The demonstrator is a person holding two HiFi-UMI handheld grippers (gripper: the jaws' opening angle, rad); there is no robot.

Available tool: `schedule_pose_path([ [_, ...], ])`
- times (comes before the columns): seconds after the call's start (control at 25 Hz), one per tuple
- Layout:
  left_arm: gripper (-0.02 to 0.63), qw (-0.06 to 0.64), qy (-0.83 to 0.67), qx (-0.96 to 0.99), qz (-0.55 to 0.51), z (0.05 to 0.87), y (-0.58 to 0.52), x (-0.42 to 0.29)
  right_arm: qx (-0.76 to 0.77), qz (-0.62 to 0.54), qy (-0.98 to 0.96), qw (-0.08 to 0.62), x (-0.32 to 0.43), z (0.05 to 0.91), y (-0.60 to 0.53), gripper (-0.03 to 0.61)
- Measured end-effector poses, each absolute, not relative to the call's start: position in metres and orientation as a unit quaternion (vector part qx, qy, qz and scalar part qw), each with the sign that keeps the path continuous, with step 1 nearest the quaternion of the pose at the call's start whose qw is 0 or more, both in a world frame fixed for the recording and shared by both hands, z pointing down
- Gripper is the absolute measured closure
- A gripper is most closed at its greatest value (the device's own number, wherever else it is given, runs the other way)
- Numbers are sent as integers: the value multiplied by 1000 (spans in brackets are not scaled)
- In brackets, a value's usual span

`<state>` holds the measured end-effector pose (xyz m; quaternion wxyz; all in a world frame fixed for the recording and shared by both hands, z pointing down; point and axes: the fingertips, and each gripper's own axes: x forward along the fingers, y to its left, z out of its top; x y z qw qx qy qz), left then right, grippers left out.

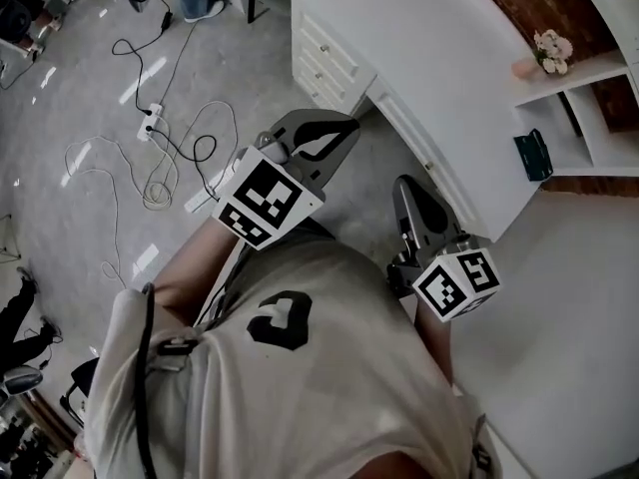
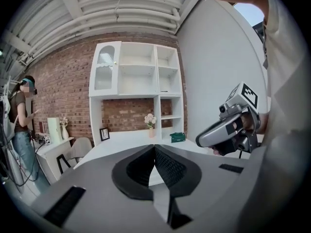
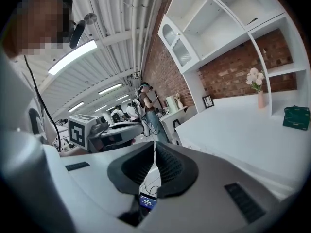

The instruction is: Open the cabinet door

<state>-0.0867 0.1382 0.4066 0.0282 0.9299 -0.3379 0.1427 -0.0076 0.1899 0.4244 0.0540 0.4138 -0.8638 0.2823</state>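
The white cabinet [image 1: 329, 53] with drawers and a curved front stands ahead of me, under a white counter top [image 1: 439, 58]. Above it rises a white shelf unit with an arched glass door [image 2: 104, 67], which the right gripper view shows as well [image 3: 180, 45]. My left gripper [image 1: 344, 125] hovers over the floor just short of the cabinet front, its jaws shut on nothing [image 2: 154, 147]. The right gripper [image 1: 405, 182] is beside it, close to the curved front, jaws also shut and holding nothing [image 3: 154, 143]. Each gripper shows in the other's view: the right gripper [image 2: 228, 130] and the left gripper [image 3: 112, 130].
Cables and a power strip [image 1: 150, 118] lie on the grey floor to the left. On the counter stand a vase of flowers [image 1: 549, 53], a dark green box [image 1: 532, 155] and a picture frame [image 2: 104, 133]. A person [image 2: 22, 125] stands far left by a chair [image 2: 77, 149].
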Motion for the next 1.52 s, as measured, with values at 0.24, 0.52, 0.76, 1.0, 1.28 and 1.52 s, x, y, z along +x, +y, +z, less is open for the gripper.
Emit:
schedule_pose_path([
  [0.24,597,32,-336,931,135,407,127,-113,412,285,-862,79,-37,428,182,546],
  [0.52,597,23,-321,931,173,423,116,-153,417,289,-857,89,-75,433,172,546],
  [0.76,597,23,-318,928,193,438,110,-179,421,292,-854,96,-96,436,169,546],
  [1.0,597,32,-323,926,194,442,108,-189,412,294,-856,100,-107,440,161,546],
  [1.28,597,28,-326,923,202,449,115,-181,397,299,-862,98,-109,446,154,546],
  [1.52,597,26,-311,926,211,447,105,-146,396,302,-863,86,-84,445,134,546],
])
